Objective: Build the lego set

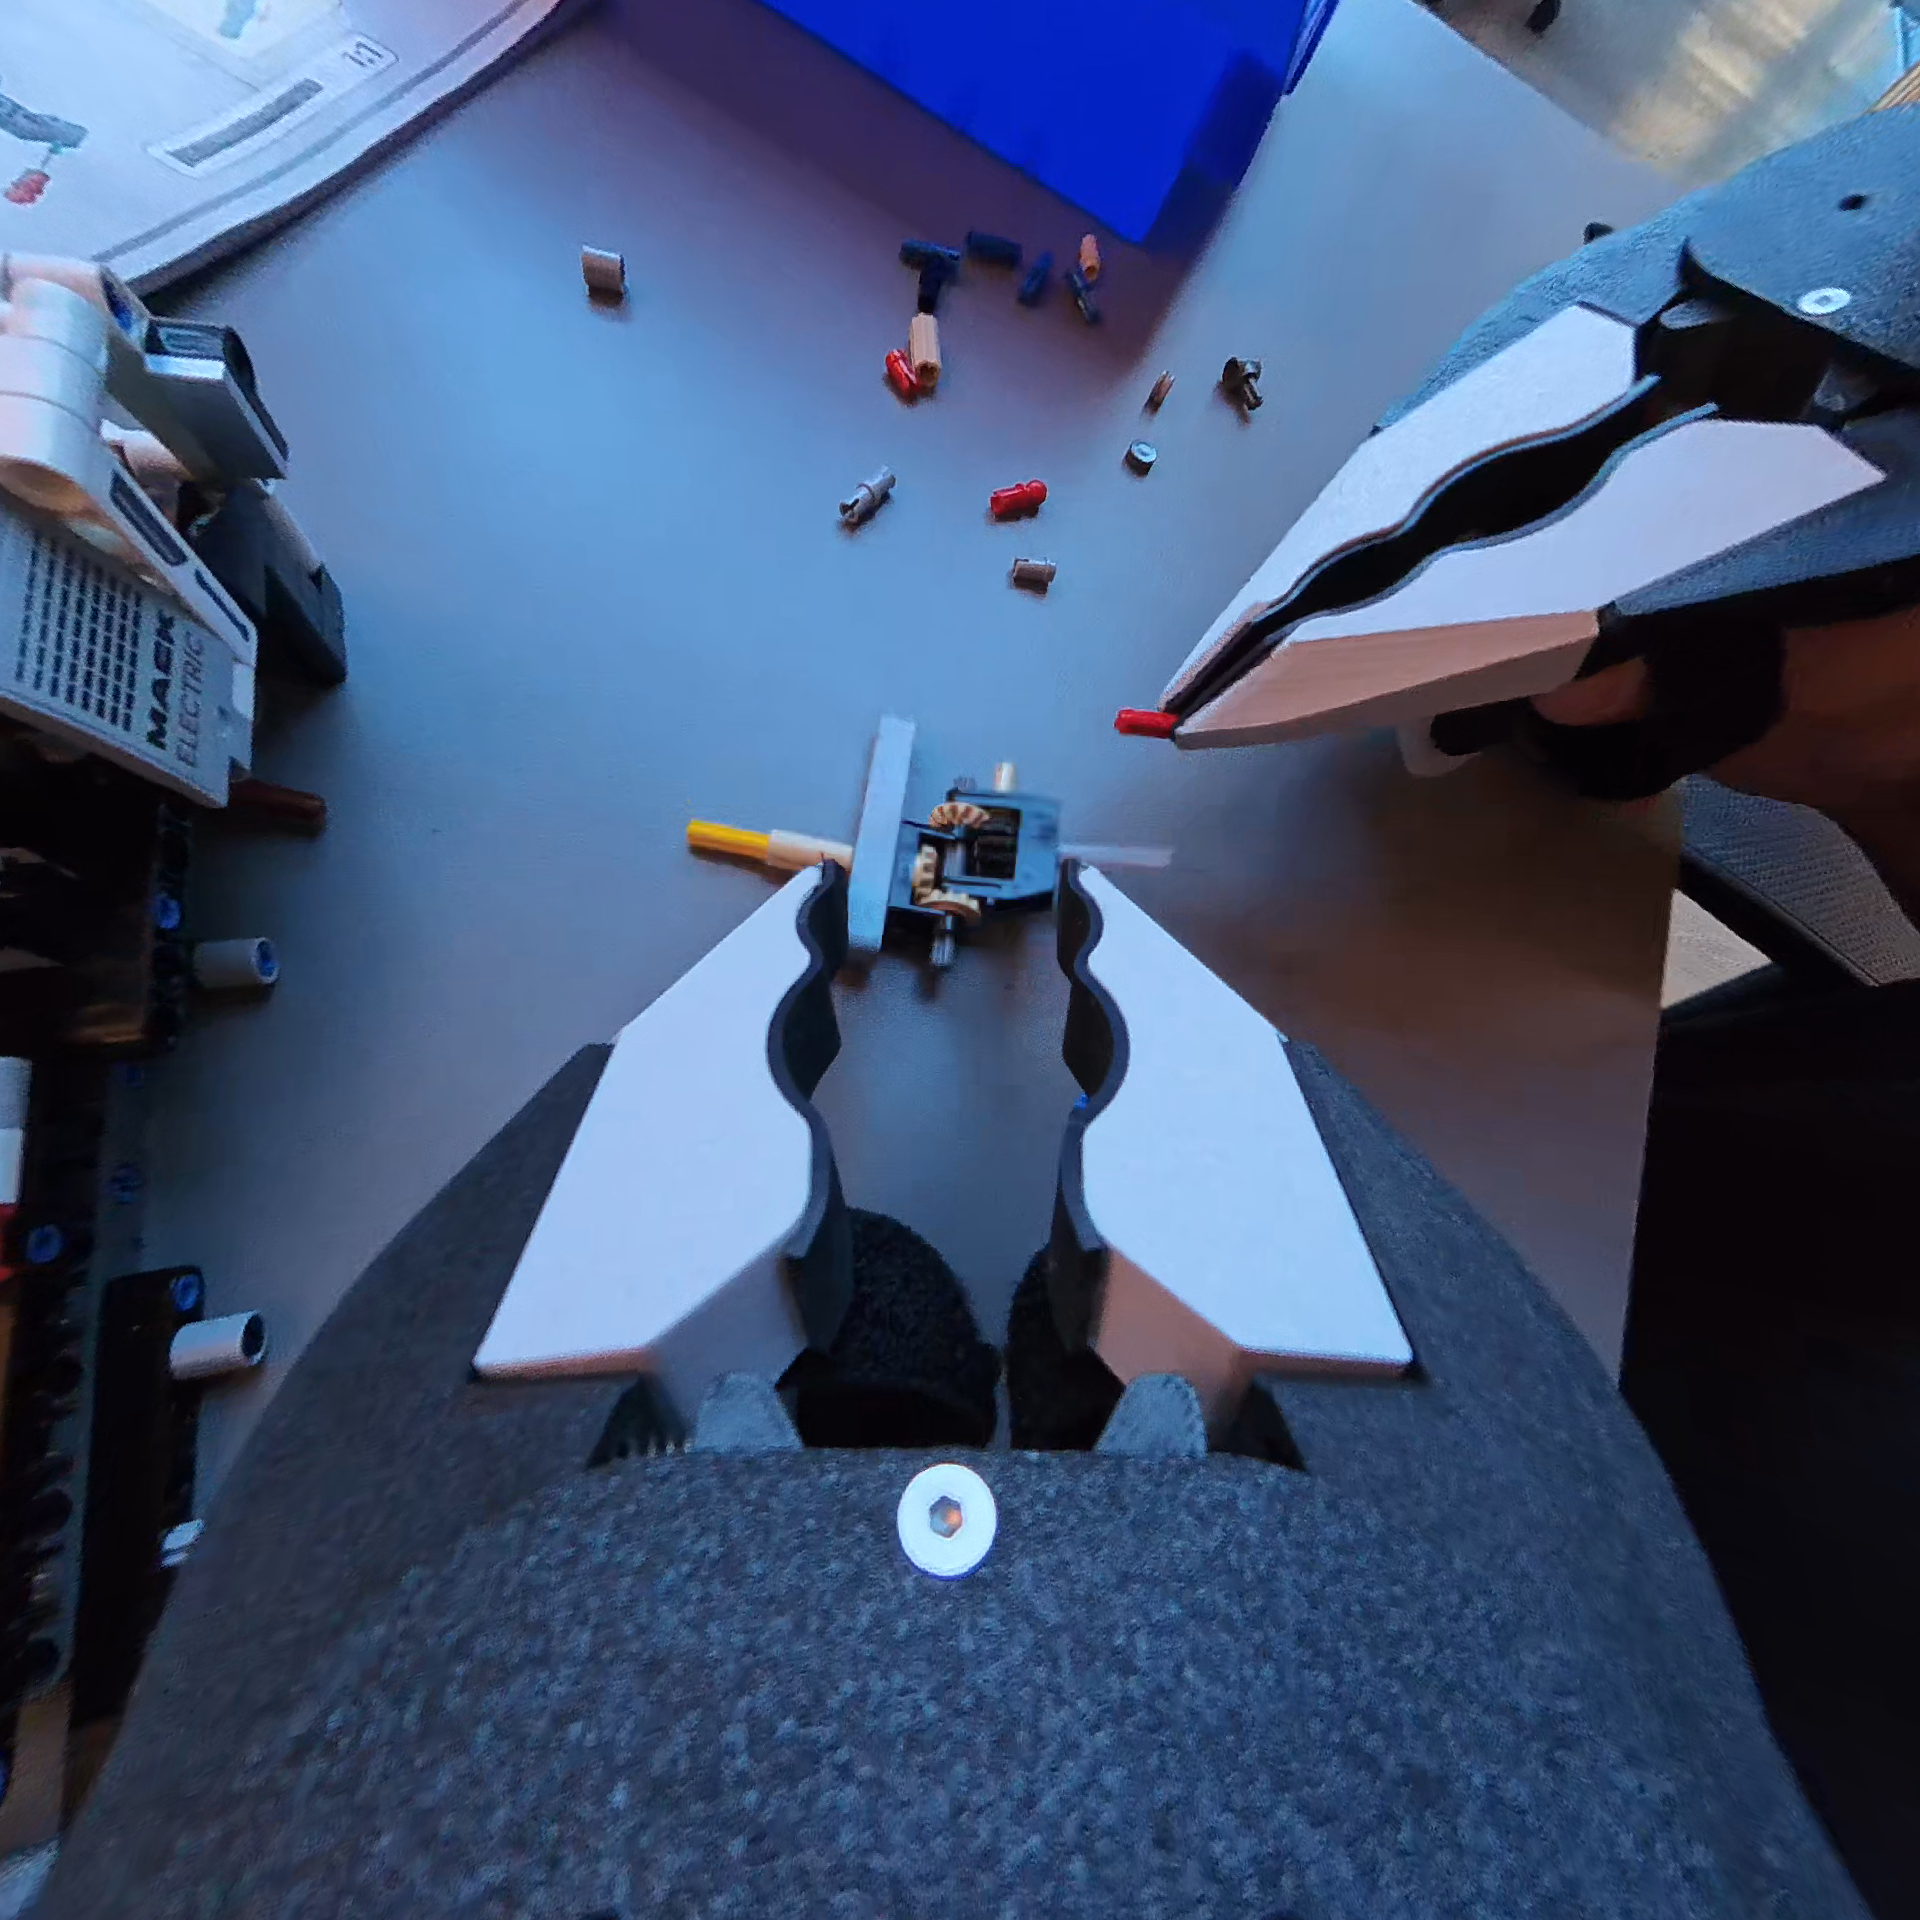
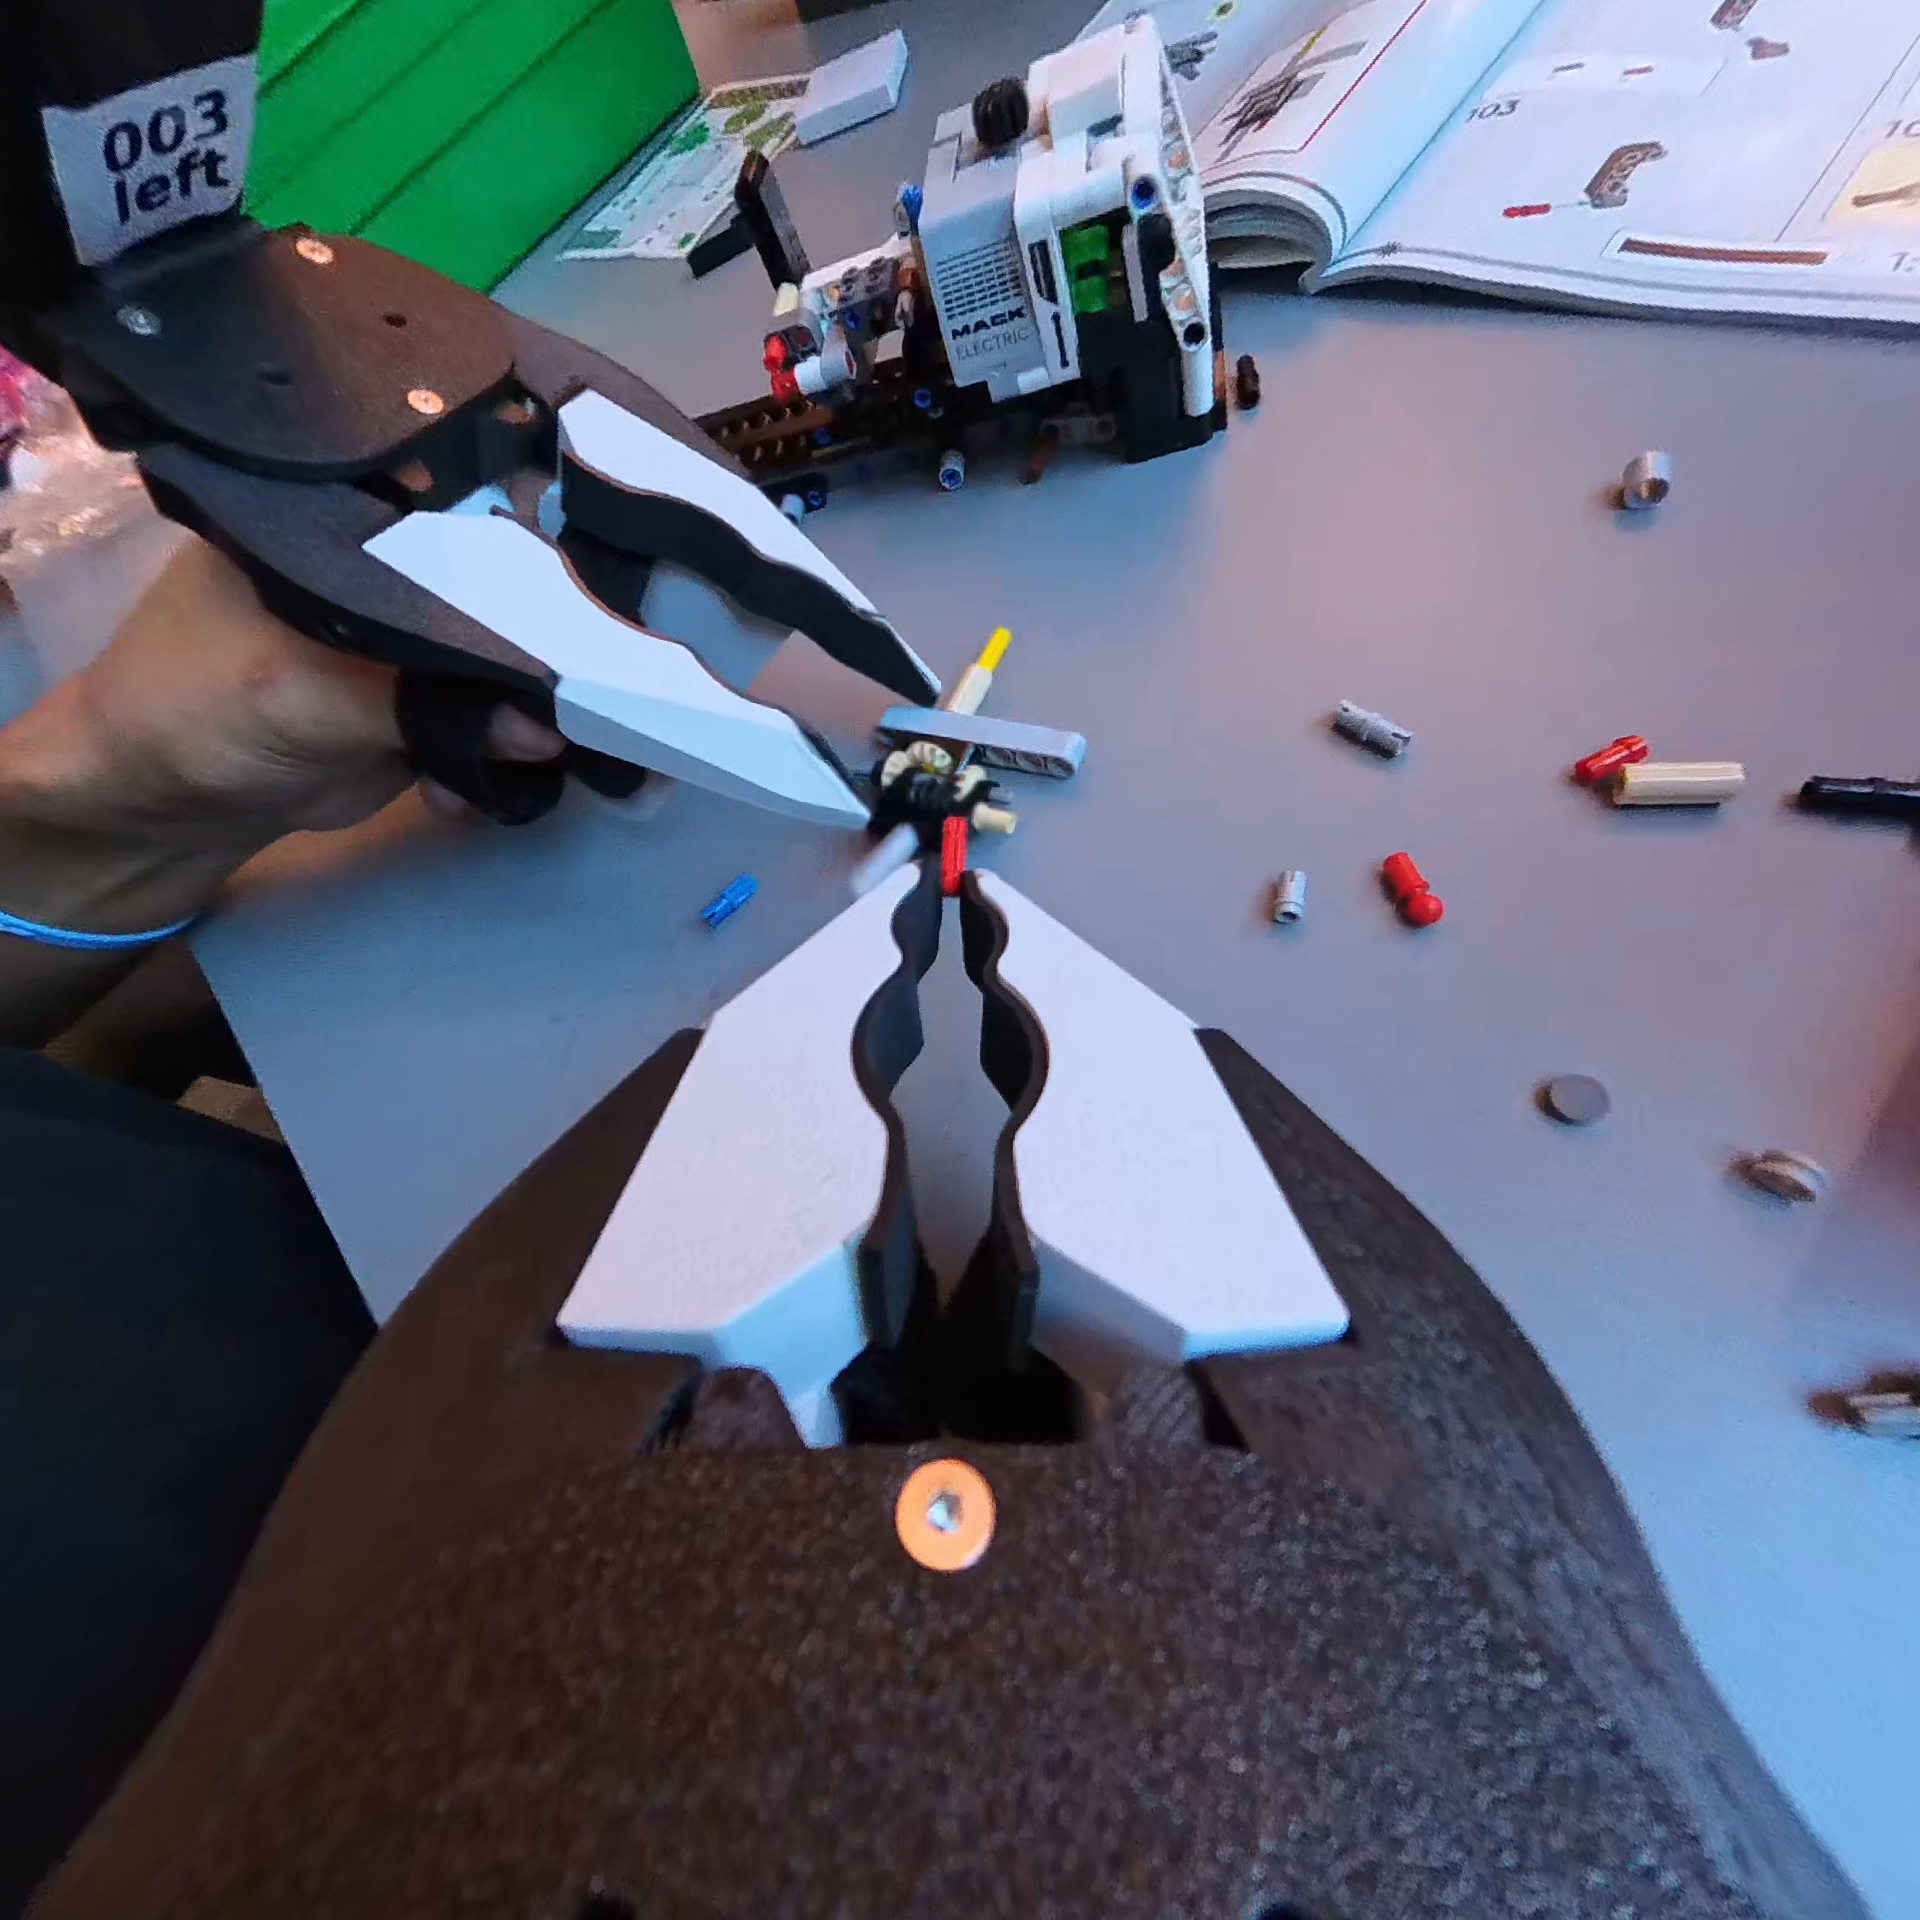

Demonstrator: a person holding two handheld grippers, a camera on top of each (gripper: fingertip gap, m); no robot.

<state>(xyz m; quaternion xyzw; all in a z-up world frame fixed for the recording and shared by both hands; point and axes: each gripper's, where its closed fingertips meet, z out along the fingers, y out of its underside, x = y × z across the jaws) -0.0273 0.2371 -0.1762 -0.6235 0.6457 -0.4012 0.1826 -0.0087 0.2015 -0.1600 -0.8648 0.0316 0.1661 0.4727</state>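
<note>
- Grey tabletop [image 1: 540, 644], loose pegs scattered.
- Left gripper [image 1: 945, 883]: jaws open around gear assembly [image 1: 961, 857].
- Right gripper [image 2: 951, 883]: jaws clamped on red peg [image 2: 952, 854], beside assembly.

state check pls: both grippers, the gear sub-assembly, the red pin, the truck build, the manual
left gripper: open, fingers either side of the gear sub-assembly
right gripper: shut on the red pin
red pin: held at the fingertips, pointed at the sub-assembly
gear sub-assembly: partly built, resting on the table
truck build: unfinished, standing upright
manual: lying open
loose red pin: lying unused on the table
</note>
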